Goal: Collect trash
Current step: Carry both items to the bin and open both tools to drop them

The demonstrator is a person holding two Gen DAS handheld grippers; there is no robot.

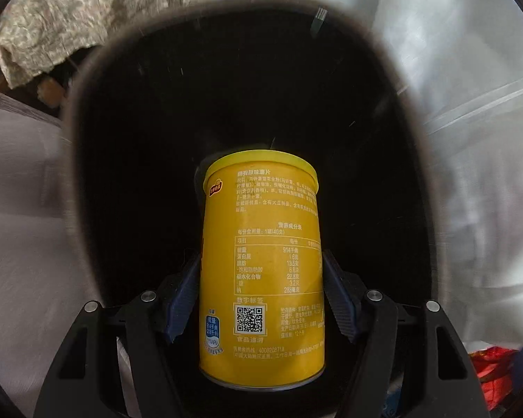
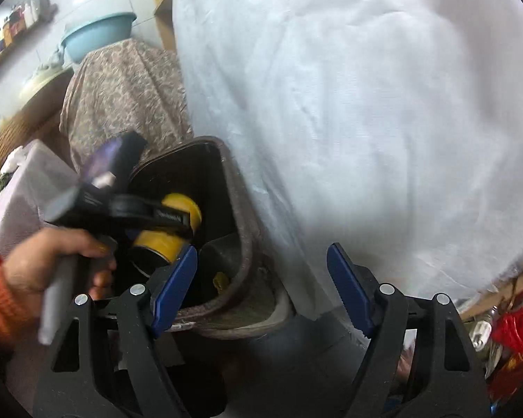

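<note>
White sheet backdrop, left claw [image 1: 261,299] clamping yellow chip can [image 1: 261,261] over dark bin [image 1: 226,87]; right claw [image 2: 261,289] released, empty.

Yellow chip can [image 1: 261,271], back label in Chinese: nutrition table w/ "914", "13.5", "22.8", "283"; serving line "1罐(40克)"; QR code under "数字标签"; hotline no. partly legible, "4008208718" approx. Rest of print too blurred.
</note>
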